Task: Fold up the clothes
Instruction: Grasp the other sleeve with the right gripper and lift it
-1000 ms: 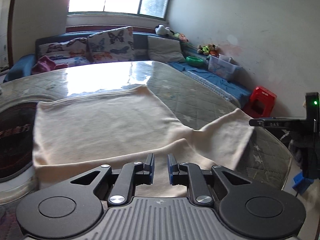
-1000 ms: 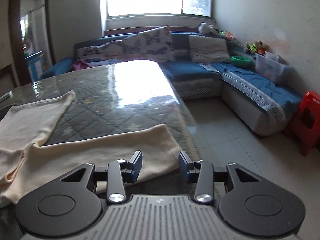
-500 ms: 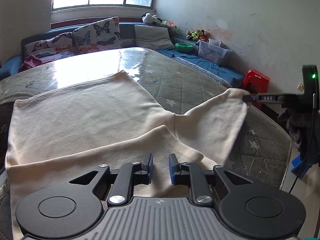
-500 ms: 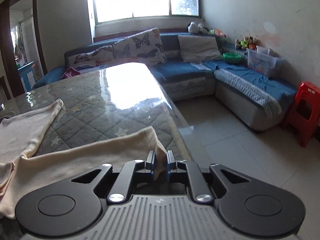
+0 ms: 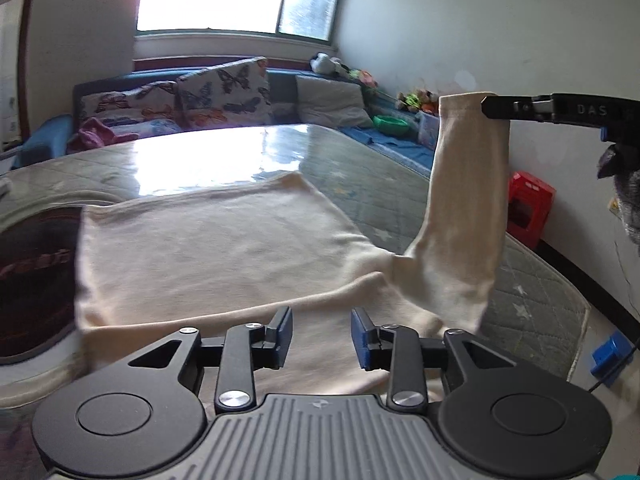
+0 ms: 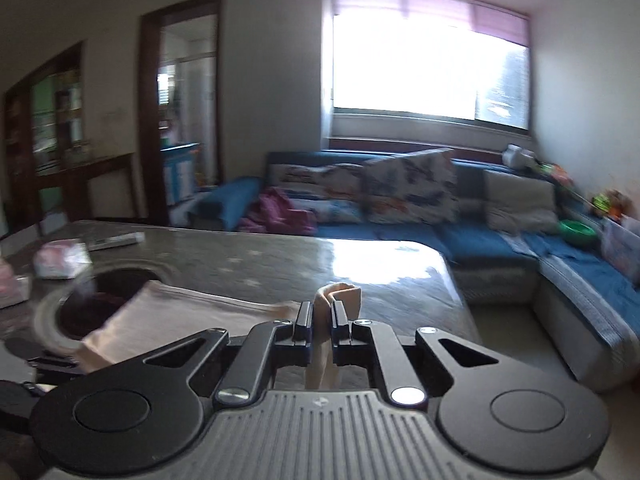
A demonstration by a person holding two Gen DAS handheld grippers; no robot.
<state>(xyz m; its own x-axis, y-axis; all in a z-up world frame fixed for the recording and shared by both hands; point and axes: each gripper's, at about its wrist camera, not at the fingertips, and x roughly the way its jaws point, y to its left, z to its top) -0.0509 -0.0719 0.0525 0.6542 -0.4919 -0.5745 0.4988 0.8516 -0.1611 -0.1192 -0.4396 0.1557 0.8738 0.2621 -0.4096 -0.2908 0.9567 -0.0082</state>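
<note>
The quilted table (image 5: pixel 400 184) filled most of the left wrist view, and the cream long-sleeved top (image 5: pixel 208 240) lay spread on its near half, body flat, reaching to the near edge under the left gripper (image 5: pixel 321 336). As far as the view settled it, the body's long axis ran near to far, with a straight edge, likely the hem, at the far side, though the neckline was hidden. It looked like a light, soft knit that would drape and sag wherever unsupported, with no stiffness to hold a crease by itself, so a hold at a cuff, hem corner or shoulder seam would probably control it best.

The right sleeve (image 5: pixel 460 216) rose from the shoulder at the right of the table, up and slightly right, and hung slack from its cuff. That cuff was pinched in the right gripper (image 6: pixel 321 320), whose fingers were closed on a bunched fold of fabric, lifted clear of the table. The left gripper hovered just above the near part of the top with its blue pads (image 5: pixel 359 336) spread apart and nothing between them.
</note>
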